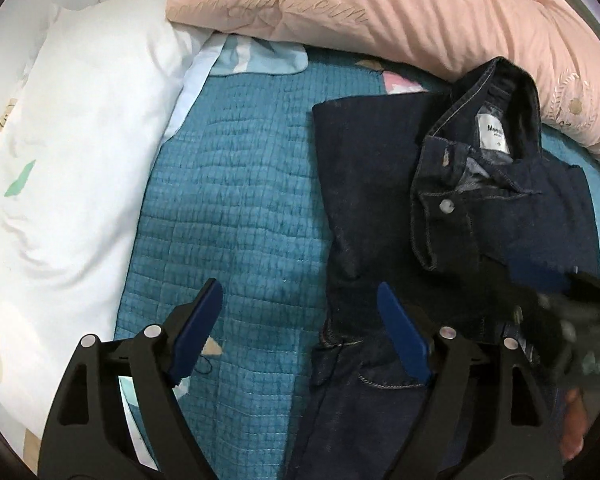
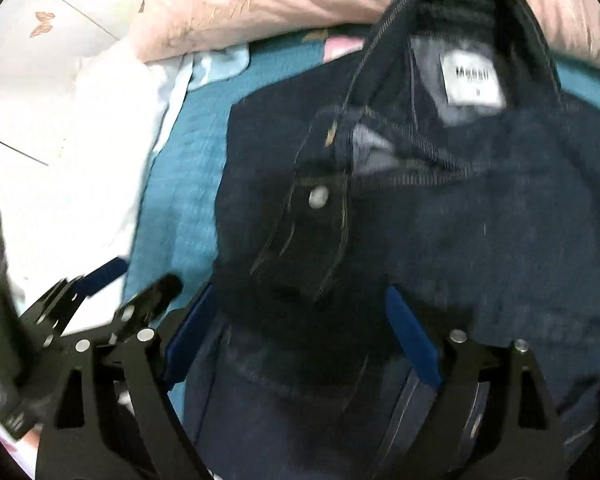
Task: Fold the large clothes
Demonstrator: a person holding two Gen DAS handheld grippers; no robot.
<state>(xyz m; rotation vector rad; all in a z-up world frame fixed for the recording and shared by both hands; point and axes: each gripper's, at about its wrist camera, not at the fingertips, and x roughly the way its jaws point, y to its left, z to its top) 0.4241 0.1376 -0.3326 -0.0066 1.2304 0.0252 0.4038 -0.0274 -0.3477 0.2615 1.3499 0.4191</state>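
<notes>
- Though a fold looks made already, the jacket (image 1: 440,208) seen by the left wrist camera is not yet a neat packet: its collar end lies toward the far right of the bed (image 1: 236,208), just below the pink duvet (image 1: 380,12), with dark cloth doubled across the body, while a loose stretch runs down to the near edge and, I judge, remains to be folded.
- In that view the left gripper (image 1: 300,332) has its fingers spread wide, holding nothing; one blue pad (image 1: 400,332) hangs over the jacket's lower part, the other over bare quilt. Contact cannot be told.
- A white pillow (image 1: 72,152) fills the bed's left side.
- From the right wrist camera, blurred, the jacket (image 2: 440,220) fills the middle, label and snap up.
- The right gripper (image 2: 300,324) is also wide open above dark cloth, pinching nothing; the left gripper (image 2: 116,280) shows at lower left.
</notes>
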